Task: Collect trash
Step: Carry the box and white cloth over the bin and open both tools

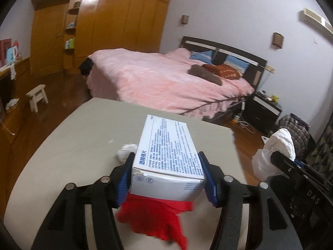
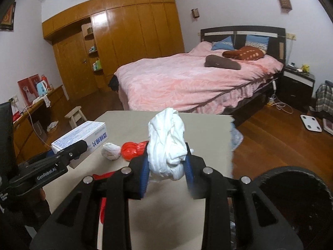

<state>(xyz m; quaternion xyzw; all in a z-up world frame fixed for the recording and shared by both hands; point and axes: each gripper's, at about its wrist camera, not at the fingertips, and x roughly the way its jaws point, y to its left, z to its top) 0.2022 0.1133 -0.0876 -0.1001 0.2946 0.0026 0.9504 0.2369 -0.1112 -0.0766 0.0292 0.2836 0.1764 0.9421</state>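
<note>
**Both Grippers Loaded Above the Table**

Nearest the left wrist camera, the left gripper (image 1: pixel 168 175) pinched a white carton (image 1: pixel 166 156) across its width, blue pads pressed against both side walls, the box pointing away toward the bed (image 1: pixel 166 79). Under it a red plastic scrap (image 1: pixel 154 218) lay on the grey table (image 1: pixel 72 145), and a small white paper wad (image 1: pixel 126 152) sat just beside the left finger. The right gripper (image 2: pixel 167 164) was clamped on a crumpled white plastic bag (image 2: pixel 166 141), which bulged up above the pads. Both tools tilted downward over the tabletop, the left one showing at the left edge of the right wrist view with the carton lifted clear of the surface.

The table's far edge ran close to the bed; its right edge dropped to open wooden floor (image 2: pixel 270 141). At the lower right of the right wrist view a dark round bin (image 2: pixel 295 204) stood beside the table; its contents could not be made out.
</note>
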